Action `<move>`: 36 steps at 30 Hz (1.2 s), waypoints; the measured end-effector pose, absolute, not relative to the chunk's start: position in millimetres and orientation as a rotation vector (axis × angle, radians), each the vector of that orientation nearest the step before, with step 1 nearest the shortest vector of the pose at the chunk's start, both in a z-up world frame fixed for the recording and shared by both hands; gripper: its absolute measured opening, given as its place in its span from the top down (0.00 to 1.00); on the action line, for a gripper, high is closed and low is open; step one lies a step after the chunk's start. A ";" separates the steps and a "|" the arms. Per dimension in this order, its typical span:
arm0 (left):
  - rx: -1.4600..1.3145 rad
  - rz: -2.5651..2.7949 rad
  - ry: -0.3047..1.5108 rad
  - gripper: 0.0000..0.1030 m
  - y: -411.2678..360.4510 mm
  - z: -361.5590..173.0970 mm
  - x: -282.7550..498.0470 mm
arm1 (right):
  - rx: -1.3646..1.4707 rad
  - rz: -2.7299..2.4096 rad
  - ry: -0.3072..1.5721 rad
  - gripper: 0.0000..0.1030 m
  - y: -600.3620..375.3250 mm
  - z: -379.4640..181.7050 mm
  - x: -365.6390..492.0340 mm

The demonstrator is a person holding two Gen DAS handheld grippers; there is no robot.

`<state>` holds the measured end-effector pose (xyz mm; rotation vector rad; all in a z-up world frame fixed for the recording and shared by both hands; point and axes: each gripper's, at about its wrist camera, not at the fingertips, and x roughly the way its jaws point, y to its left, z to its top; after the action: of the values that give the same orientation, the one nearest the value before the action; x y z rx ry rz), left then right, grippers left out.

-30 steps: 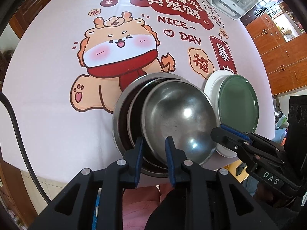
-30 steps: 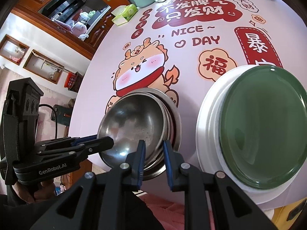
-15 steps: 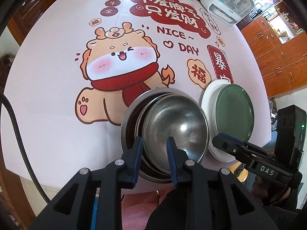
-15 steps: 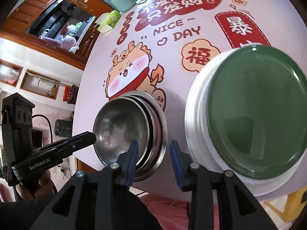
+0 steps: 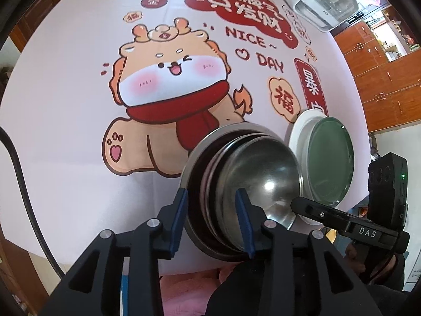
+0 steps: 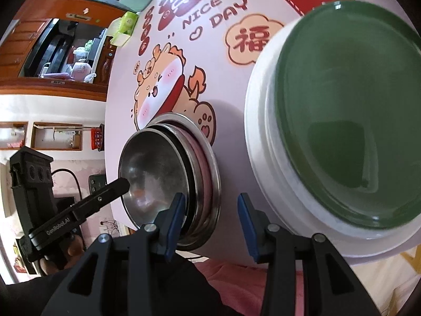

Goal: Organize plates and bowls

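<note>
Three steel bowls [image 5: 252,184] sit nested near the table's front edge, the top one [image 6: 155,173] shiny inside. My left gripper [image 5: 211,200] straddles their near left rim; its jaws are opening, with the rims between them and the pads apart from the metal. My right gripper [image 6: 210,202] hangs over the outer bowl's right rim [image 6: 210,158], and its jaws are opening too, pressing on nothing. To the right, a green plate [image 6: 347,105] lies on a white plate [image 6: 263,131]. Each gripper shows side-on in the other's view: the right gripper [image 5: 297,202], the left gripper [image 6: 123,184].
A pink tablecloth [image 5: 65,105] with a cartoon dragon and red lettering covers the round table. A white appliance [image 5: 323,2] stands at the far right and a green tissue box [image 6: 126,23] at the far edge. A black cable [image 5: 15,171] hangs at the left. Wooden cabinets surround the table.
Both grippers' jaws have spread apart. The top steel bowl, tilted before, now sits lower inside the stack. My right gripper has rolled and sunk closer to the plates.
</note>
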<state>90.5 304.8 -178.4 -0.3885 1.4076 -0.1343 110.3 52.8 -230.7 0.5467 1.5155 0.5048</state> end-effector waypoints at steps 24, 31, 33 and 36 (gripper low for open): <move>-0.435 -0.258 1.549 0.63 309.2 -228.1 120.8 | 0.689 0.469 1.546 0.65 63.5 -252.1 123.2; -0.410 -0.273 1.552 0.63 302.8 -227.2 125.3 | 0.672 0.461 1.539 0.68 62.7 -249.8 119.7; -0.406 -0.276 1.547 0.63 301.9 -225.8 125.1 | 0.666 0.458 1.537 0.69 62.4 -248.8 117.6; -0.396 -0.283 1.549 0.63 299.8 -224.4 123.1 | 0.668 0.452 1.540 0.70 61.0 -248.2 113.1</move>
<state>123.1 299.8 -224.4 -0.3962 1.5489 -0.2833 113.1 61.0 -248.2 0.6681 1.5403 0.4521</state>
